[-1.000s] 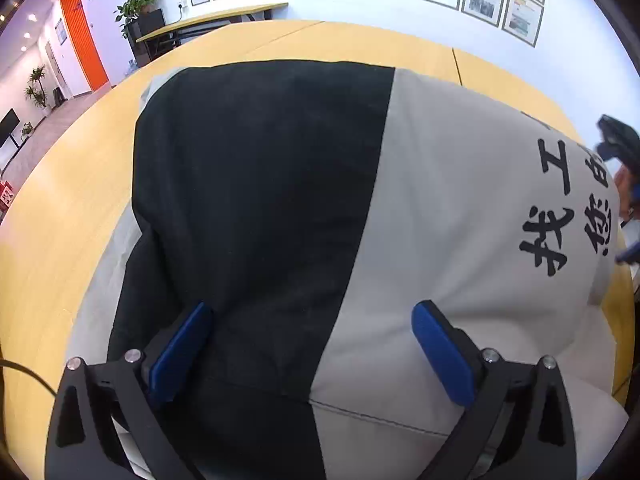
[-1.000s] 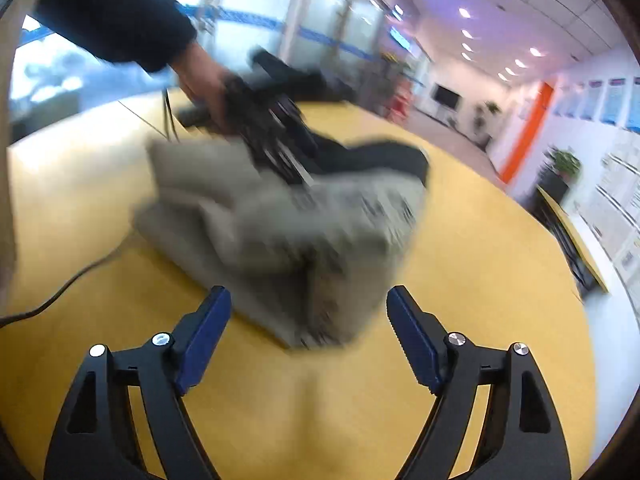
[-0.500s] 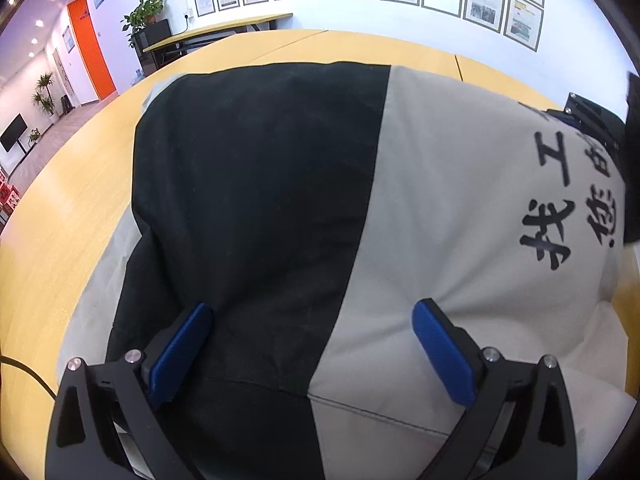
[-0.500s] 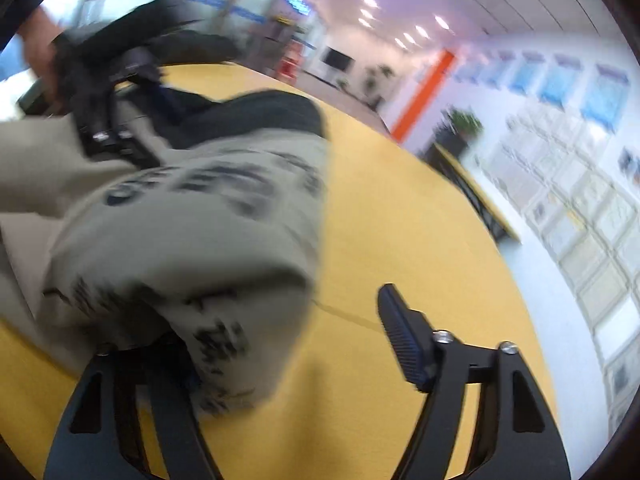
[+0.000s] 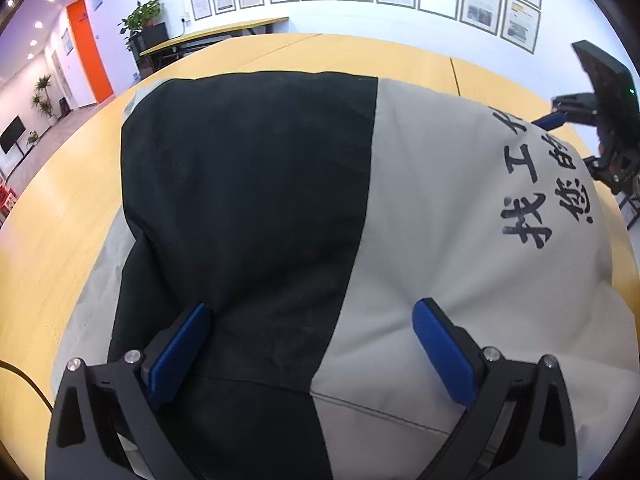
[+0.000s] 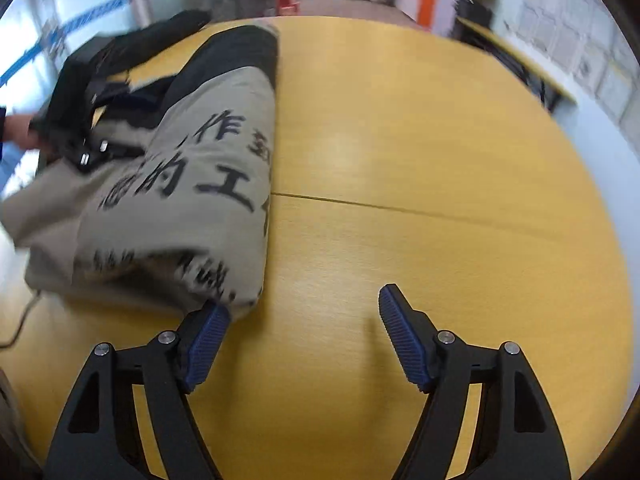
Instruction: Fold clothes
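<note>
A folded garment (image 5: 304, 208), half black and half beige with black printed characters, lies on the yellow table (image 5: 64, 216). My left gripper (image 5: 312, 340) is open and rests on top of it, fingers spread over the fabric. In the right wrist view the same garment (image 6: 188, 184) lies at the left. My right gripper (image 6: 304, 332) is open just above the table, its left finger (image 6: 204, 340) touching the garment's near corner. The right gripper also shows at the far right of the left wrist view (image 5: 600, 128).
The round yellow table (image 6: 440, 160) has a seam across it and bare surface right of the garment. A black cable (image 6: 20, 324) trails at the left edge. Another desk and a potted plant (image 5: 148, 20) stand by the far wall.
My right gripper has swung round the garment toward its right side and lowered beside its corner. The left gripper has stayed on the garment.
</note>
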Demonstrator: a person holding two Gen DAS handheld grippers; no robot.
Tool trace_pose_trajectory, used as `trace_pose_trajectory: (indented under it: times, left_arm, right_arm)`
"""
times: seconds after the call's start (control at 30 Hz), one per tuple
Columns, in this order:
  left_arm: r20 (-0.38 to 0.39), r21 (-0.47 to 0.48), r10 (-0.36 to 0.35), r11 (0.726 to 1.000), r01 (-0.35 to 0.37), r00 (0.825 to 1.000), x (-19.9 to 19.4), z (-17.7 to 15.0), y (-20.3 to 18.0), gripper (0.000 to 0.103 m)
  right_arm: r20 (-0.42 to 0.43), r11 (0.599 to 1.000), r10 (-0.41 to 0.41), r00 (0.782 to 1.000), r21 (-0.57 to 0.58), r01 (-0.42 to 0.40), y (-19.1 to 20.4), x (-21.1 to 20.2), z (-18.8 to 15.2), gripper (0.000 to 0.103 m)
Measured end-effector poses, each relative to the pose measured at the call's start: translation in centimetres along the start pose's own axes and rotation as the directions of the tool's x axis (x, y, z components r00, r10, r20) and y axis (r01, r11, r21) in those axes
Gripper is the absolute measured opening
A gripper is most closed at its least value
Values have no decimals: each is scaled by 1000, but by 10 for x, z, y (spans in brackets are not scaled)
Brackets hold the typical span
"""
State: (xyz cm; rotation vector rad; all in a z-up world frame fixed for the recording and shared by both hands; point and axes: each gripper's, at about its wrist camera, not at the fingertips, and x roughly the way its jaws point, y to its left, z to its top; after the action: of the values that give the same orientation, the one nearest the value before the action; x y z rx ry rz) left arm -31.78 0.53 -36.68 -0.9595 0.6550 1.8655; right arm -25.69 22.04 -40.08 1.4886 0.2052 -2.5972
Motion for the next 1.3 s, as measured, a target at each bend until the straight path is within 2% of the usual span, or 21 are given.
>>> trace_pose_trajectory:
  times: [0.03, 0.1, 0.13, 0.2, 0.23, 0.3, 0.37, 0.43, 0.53, 0.6, 0.67, 0.77, 0.87, 0.93, 0.97, 1.03, 1.07, 1.17, 1.23, 1.3]
  left_arm:
    - [-1, -2, 2, 1000, -2, 1000, 0, -1, -1, 103]
    - [-2, -7, 5, 1000, -5, 1000, -1, -1, -4, 103]
    - [-3, -9, 4, 1000, -5, 1000, -2, -1, -5, 103]
    - [-4, -14, 3, 1000, -3, 1000, -4, 0, -6, 103]
    - [-2, -15, 3, 1000, -3, 1000, -4, 0, -5, 103]
    - [5, -17, 4, 1000, -4, 1000, -4, 0, -6, 103]
    - [7, -19, 3, 1000, -3, 1000, -5, -1, -8, 103]
    - [8, -17, 2, 1000, -2, 1000, -7, 0, -10, 103]
    - [12, -12, 5, 1000, -5, 1000, -10, -1, -12, 103]
    - [1, -11, 17, 1000, -17, 1000, -10, 6, -13, 103]
    - [-28, -18, 46, 999, -47, 999, -15, 12, -16, 102]
    - [-14, -6, 87, 996, -87, 996, -53, 21, -38, 100]
    - [67, 100, 73, 992, -79, 995, -105, 31, -83, 101]
    - [85, 201, 21, 979, -38, 996, -124, 37, -123, 101]
    - [71, 246, -15, 969, -3, 997, -126, 37, -137, 101]
    - [-24, 302, -82, 949, 86, 996, -113, 18, -140, 101]
    - [-78, 322, -87, 941, 108, 993, -109, -6, -159, 101]
    - [-217, 358, -57, 924, 133, 975, -74, -45, -181, 101]
    - [-207, 356, -38, 928, 111, 978, -69, -55, -187, 102]
    - [-200, 292, -74, 947, 132, 977, -72, -50, -182, 102]
  right_arm:
    - [-22, 999, -42, 999, -12, 42, -8, -7, -2, 62]
    - [-68, 993, -114, 991, -34, 111, -24, -20, -4, 54]
    - [-101, 997, -76, 992, -24, 74, -36, -27, 0, 54]
    - [-90, 996, 53, 995, -66, -59, -31, -42, 17, 54]
    - [-61, 981, 120, 991, -146, -128, -13, -51, 32, 54]
    - [-7, 924, 244, 970, -301, -235, 27, -65, 63, 53]
    - [-1, 878, 328, 945, -369, -305, 60, -61, 87, 51]
    - [-102, 861, 326, 940, -378, -340, 78, -29, 94, 46]
    - [-170, 862, 243, 955, -414, -293, 74, 4, 76, 40]
    - [-195, 879, 267, 944, -353, -322, 59, 1, 70, 39]
    - [-219, 871, 263, 940, -366, -329, 62, 8, 68, 40]
    - [-230, 859, 307, 923, -350, -373, 56, 12, 69, 41]
    - [-218, 849, 360, 907, -327, -416, 45, 9, 69, 41]
    - [-211, 840, 380, 900, -328, -432, 40, 7, 68, 41]
    - [-211, 836, 394, 895, -323, -444, 37, 8, 68, 41]
    - [-210, 823, 426, 880, -314, -474, 30, 7, 70, 40]
    - [-211, 817, 434, 876, -316, -481, 28, 5, 70, 40]
    - [-218, 802, 452, 865, -324, -501, 22, -7, 76, 38]
    - [-235, 786, 468, 852, -329, -522, 17, -27, 82, 38]
    - [-260, 763, 480, 838, -347, -545, 12, -53, 88, 40]
